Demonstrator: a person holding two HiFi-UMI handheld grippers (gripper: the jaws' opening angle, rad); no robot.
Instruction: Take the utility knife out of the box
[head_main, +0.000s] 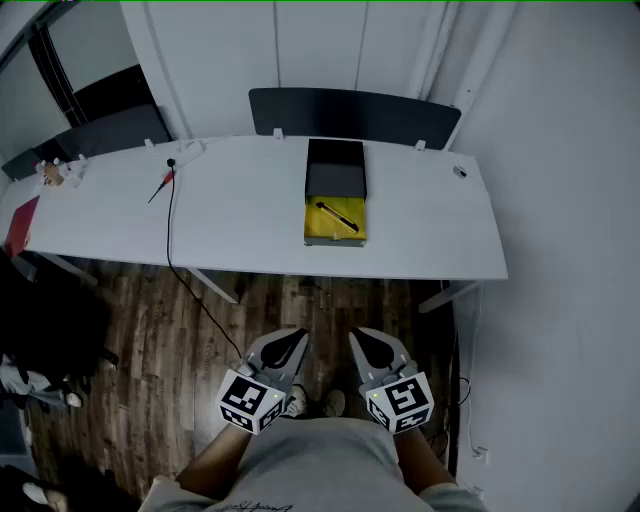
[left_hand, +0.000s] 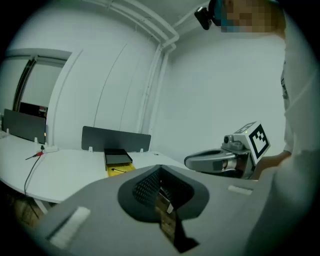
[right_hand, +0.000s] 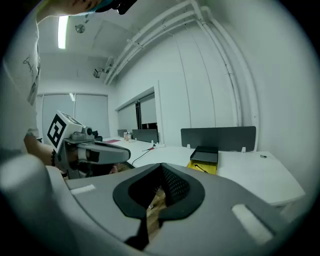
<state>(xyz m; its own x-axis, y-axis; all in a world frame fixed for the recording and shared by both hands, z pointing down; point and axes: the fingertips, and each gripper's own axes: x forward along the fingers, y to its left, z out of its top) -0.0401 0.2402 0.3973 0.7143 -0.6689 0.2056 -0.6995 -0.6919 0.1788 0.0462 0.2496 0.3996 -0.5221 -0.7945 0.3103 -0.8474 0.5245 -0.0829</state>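
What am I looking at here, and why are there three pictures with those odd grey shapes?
No robot here: a person holds a two-jaw clamp in each hand, the left gripper and the right gripper. One picture comes from a camera on the person's head, looking down; the other two from cameras on the grippers, so the grey shapes are their own jaws. Both are shut, holding nothing. On the white table an open box shows a utility knife in its yellow tray. A red-handled tool lies further left.
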